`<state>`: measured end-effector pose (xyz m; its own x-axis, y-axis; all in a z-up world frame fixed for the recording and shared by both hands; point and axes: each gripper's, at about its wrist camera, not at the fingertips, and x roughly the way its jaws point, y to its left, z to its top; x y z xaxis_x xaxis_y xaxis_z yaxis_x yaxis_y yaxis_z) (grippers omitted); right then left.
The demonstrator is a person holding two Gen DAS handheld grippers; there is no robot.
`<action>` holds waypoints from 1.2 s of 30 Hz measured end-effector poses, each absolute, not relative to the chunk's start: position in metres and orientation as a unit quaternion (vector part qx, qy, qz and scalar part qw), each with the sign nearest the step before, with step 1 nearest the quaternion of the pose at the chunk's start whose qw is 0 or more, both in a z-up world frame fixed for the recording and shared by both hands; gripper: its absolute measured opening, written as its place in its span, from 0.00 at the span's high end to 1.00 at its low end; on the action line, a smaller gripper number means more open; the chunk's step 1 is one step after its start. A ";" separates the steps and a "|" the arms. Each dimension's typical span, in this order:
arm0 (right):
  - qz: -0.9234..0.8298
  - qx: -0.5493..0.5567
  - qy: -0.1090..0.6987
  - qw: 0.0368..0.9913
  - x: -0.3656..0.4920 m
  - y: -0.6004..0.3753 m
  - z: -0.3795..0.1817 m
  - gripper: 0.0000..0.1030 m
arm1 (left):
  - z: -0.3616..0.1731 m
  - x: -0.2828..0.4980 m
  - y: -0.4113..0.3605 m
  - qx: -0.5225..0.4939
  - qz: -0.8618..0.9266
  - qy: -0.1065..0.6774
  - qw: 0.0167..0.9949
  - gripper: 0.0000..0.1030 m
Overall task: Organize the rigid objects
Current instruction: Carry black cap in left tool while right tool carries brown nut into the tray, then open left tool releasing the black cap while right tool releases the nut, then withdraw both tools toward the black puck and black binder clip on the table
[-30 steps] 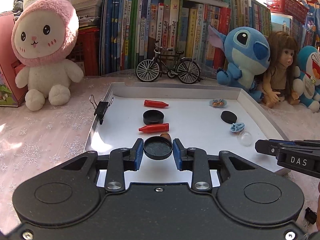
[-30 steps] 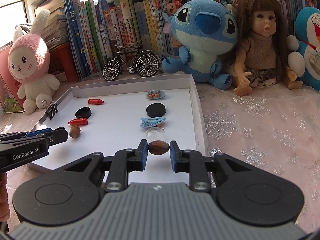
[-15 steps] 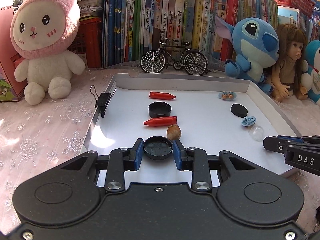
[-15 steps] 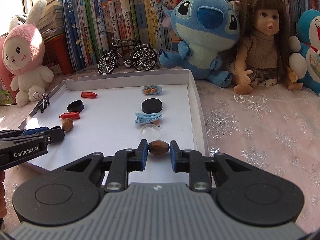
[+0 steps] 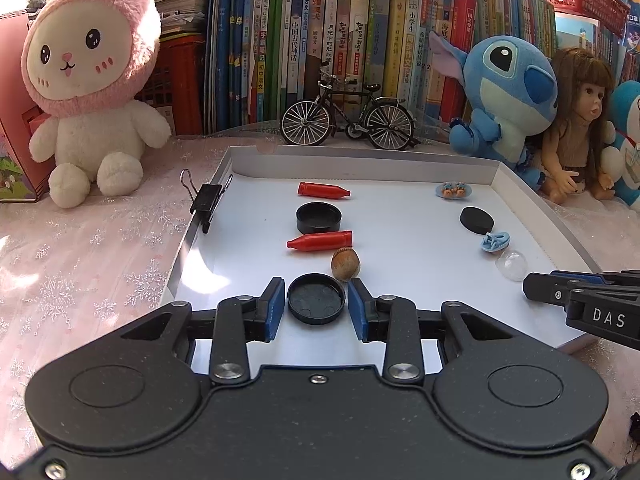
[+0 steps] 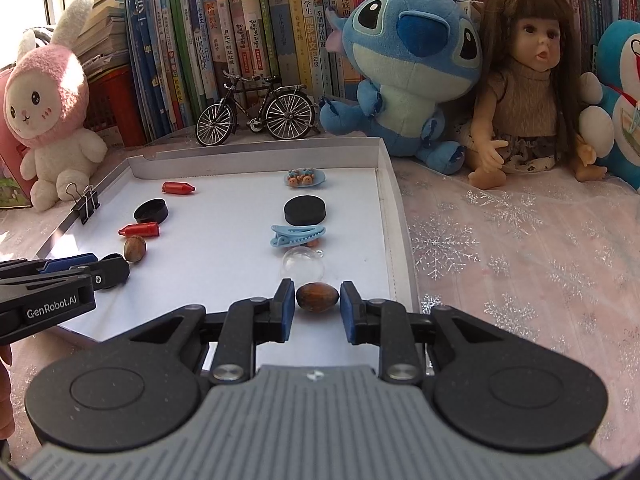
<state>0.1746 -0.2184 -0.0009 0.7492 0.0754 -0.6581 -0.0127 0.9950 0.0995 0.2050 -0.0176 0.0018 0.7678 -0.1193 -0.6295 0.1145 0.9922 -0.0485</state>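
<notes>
A white tray (image 5: pixel 400 168) holds two red caps, black lids, nuts, a blue hair clip (image 6: pixel 298 235) and a clear dome (image 6: pixel 303 263). My left gripper (image 5: pixel 317 304) stands around a black lid (image 5: pixel 316 299) near the tray's front left; small gaps show on both sides, so the jaws are open. A brown nut (image 5: pixel 345 263) lies just behind it. My right gripper (image 6: pixel 317 306) stands around another brown nut (image 6: pixel 317 297) at the tray's front right, with small gaps on both sides.
A binder clip (image 5: pixel 207 200) grips the tray's left wall. A model bicycle (image 5: pixel 347 122), books, a pink rabbit plush (image 5: pixel 90 92), a blue plush (image 6: pixel 404 68) and a doll (image 6: pixel 528 100) stand behind and to the right of the tray.
Both grippers have opened slightly around the lid and the nut. The left view has drawn back a little, so the nut behind the lid shows fully.
</notes>
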 end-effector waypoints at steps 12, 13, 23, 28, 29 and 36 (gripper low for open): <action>0.028 0.055 0.346 0.936 0.163 -0.223 0.004 0.51 | 0.007 0.191 -0.015 -0.001 -0.062 0.330 0.942 0.50; 0.028 0.055 0.345 0.937 0.161 -0.223 0.005 0.49 | 0.008 0.189 -0.015 0.000 -0.062 0.328 0.942 0.47; 0.037 0.041 0.314 0.948 0.136 -0.223 0.020 0.33 | 0.025 0.159 -0.017 0.012 -0.088 0.305 0.948 0.26; 0.047 0.040 0.306 0.950 0.121 -0.225 0.025 0.26 | 0.031 0.143 -0.018 0.008 -0.105 0.302 0.948 0.24; 0.048 0.040 0.303 0.951 0.117 -0.225 0.026 0.24 | 0.032 0.139 -0.019 0.007 -0.108 0.301 0.948 0.24; 0.053 0.032 0.289 0.955 0.094 -0.226 0.029 0.18 | 0.034 0.116 -0.021 0.004 -0.123 0.295 0.948 0.23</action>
<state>0.0936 -0.2263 0.0290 0.8269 0.1200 -0.5495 -0.0829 0.9923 0.0919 0.1158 -0.0210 0.0344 0.7956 -0.2301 -0.5604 0.2350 0.9698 -0.0646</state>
